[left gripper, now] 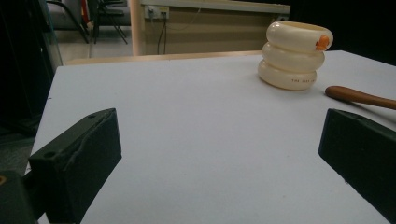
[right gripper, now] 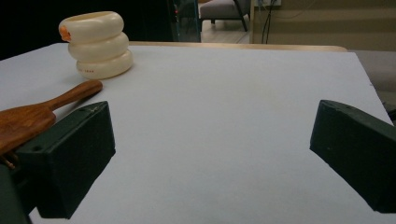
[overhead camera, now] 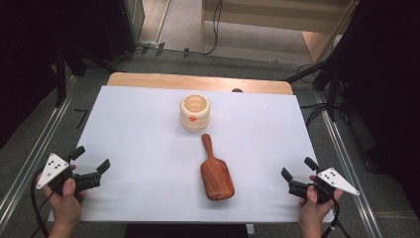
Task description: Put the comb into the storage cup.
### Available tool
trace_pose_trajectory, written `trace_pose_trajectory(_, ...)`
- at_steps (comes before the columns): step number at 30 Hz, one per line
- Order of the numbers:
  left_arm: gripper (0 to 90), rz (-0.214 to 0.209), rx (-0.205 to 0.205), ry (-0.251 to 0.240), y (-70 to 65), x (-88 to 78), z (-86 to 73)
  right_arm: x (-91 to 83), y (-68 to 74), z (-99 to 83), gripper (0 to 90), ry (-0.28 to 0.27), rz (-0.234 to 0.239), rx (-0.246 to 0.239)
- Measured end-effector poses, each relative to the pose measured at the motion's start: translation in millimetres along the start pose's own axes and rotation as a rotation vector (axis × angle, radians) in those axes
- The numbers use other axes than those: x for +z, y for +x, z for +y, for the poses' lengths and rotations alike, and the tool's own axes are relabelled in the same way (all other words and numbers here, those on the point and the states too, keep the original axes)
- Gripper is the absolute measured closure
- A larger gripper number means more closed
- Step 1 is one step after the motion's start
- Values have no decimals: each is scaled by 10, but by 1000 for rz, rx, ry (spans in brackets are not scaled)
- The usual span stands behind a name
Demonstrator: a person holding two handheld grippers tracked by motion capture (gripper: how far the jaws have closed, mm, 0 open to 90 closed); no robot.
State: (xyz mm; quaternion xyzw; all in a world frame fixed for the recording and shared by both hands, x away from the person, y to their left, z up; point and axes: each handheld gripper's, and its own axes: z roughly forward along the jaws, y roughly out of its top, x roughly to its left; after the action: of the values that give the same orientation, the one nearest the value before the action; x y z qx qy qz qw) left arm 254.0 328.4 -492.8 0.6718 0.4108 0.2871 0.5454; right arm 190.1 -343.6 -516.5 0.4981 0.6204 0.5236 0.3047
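Note:
A wooden hairbrush [overhead camera: 215, 171] lies bristles down in the middle of the white table, handle pointing away toward a cream ringed cup [overhead camera: 194, 112] with an orange mark. My left gripper [overhead camera: 90, 157] rests open at the near left corner, a hand around it. My right gripper [overhead camera: 298, 169] stands open at the near right corner. In the left gripper view the cup [left gripper: 294, 55] and the brush handle [left gripper: 359, 97] sit far right beyond the wide-apart jaws. In the right gripper view the brush [right gripper: 39, 116] and the cup [right gripper: 96, 44] lie to the left. Nothing is between either pair of jaws.
The white sheet [overhead camera: 138, 139] covers a wooden table whose far edge [overhead camera: 198, 82] shows bare. Metal rails [overhead camera: 341, 148] run along both sides on the floor. Cables [overhead camera: 215, 29] and dark stands lie beyond the far end.

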Motion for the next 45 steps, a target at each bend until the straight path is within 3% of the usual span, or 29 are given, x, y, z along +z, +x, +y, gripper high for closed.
trace_pose_trajectory(13,0,-20,10,4,-2,0,2,19,30,11,0,28,-8,-21)
trace_pose_trajectory(18,0,-27,14,6,-4,6,3,30,79,37,16,66,-8,-49)
trace_pose_trajectory(20,0,-28,12,5,-3,5,3,23,97,45,127,64,11,-58)
trace_pose_trajectory(24,0,-27,11,1,-1,0,3,29,139,54,152,83,18,-67)
trace_pose_trajectory(26,0,-30,16,3,-7,4,3,38,165,84,267,106,42,-63)
trace_pose_trajectory(28,0,-31,20,4,-7,4,3,55,157,143,438,138,111,-48)
trace_pose_trajectory(32,0,-27,21,5,-10,5,3,107,183,282,564,206,188,-49)
trace_pose_trajectory(37,0,-27,21,6,-11,6,4,200,328,410,763,270,191,-113)
trace_pose_trajectory(39,0,-27,23,7,-12,7,4,253,383,465,815,309,188,-135)
trace_pose_trajectory(41,0,-27,23,7,-13,8,4,308,416,519,858,329,214,-126)
trace_pose_trajectory(45,0,-28,23,6,-11,8,3,424,489,636,875,374,238,-151)
